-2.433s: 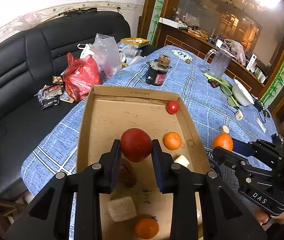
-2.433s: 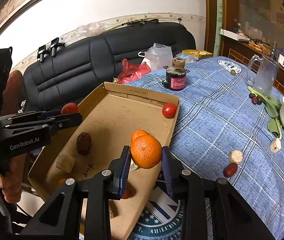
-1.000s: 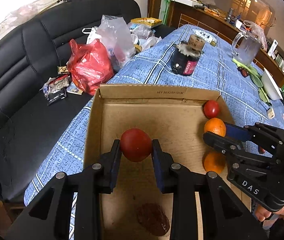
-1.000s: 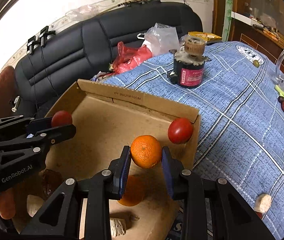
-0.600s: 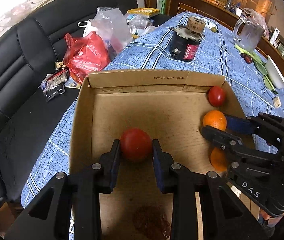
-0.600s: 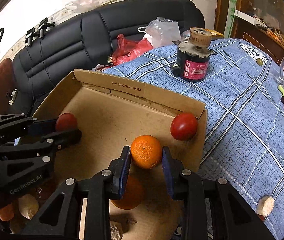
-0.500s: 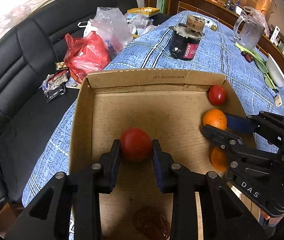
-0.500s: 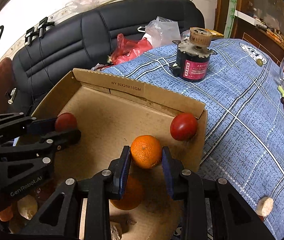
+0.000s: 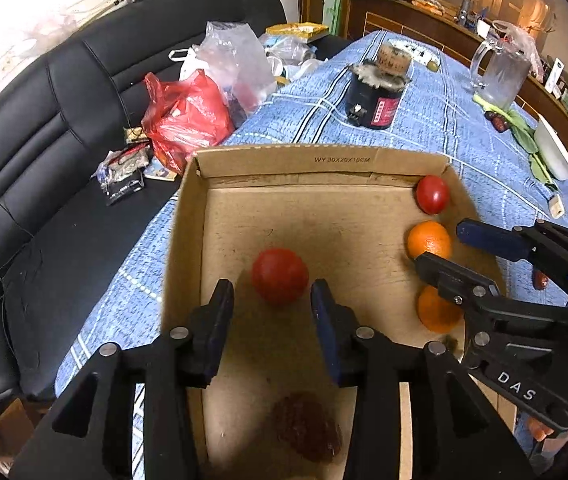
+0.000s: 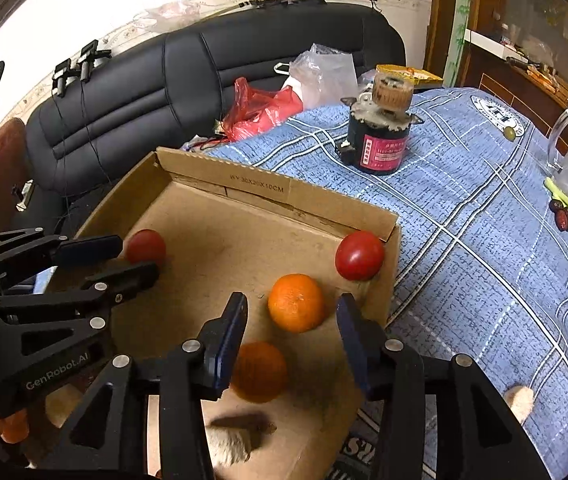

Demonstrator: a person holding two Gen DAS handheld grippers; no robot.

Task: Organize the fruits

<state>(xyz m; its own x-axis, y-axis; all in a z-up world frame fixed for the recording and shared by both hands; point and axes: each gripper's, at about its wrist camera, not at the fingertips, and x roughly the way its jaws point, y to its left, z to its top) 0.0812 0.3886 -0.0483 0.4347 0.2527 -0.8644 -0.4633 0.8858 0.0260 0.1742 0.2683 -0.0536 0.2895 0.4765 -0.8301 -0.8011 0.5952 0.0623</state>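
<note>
Inside the cardboard box, the left gripper is opening its jaws; the tomato lies free between them on the floor. Beside it, the right gripper is opening too, with the orange loose between its fingers.

My left tongs and right tongs share one build: black plastic frames with triangular cut-outs, silver screw heads and dark blue pads. White lettering reads "GenRobot.AI" on the left, "DAS" on the right.
</note>
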